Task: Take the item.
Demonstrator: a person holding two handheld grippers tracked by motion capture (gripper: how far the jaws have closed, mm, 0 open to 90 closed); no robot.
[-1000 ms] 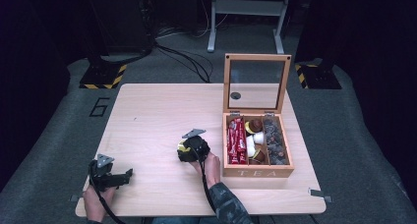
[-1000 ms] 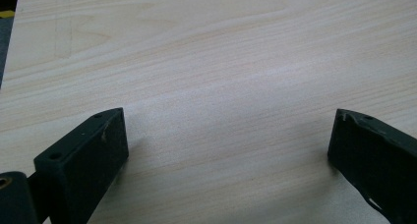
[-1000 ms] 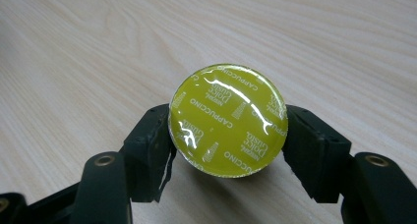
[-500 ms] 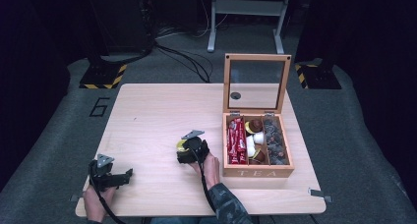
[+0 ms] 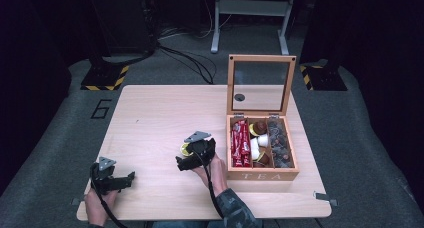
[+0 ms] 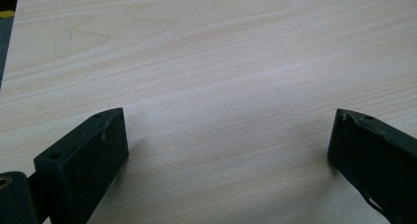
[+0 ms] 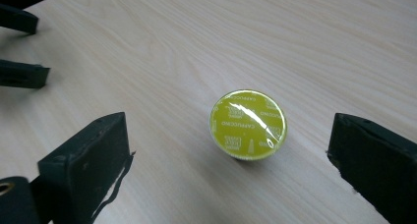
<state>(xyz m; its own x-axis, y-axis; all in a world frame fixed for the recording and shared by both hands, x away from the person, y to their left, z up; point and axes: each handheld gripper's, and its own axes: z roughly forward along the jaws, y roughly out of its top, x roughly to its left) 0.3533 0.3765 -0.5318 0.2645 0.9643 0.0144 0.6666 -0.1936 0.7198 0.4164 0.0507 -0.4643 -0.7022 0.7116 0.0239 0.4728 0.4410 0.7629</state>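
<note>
Right tool (image 7: 231, 157), just opened wide, straddles untouched yellow foil-lidded round coffee capsule (image 7: 248, 124) mid-tabletop (image 7: 319, 42): likely light, crushable; grip its sidewall.

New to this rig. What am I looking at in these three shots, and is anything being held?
No robot arm here: a person holds a hand-held gripper in each hand at a wooden table. The high view looks down from above the person's side; the other two views come from cameras riding on each gripper, looking along its black jaws. The left hand-held gripper hovers open over bare wood. The right hand-held gripper has just been opening; a yellow capsule sits on the table between its jaws, not gripped. To the right stands an open wooden tea box holding red sachets and more capsules. Nothing is held.
</note>
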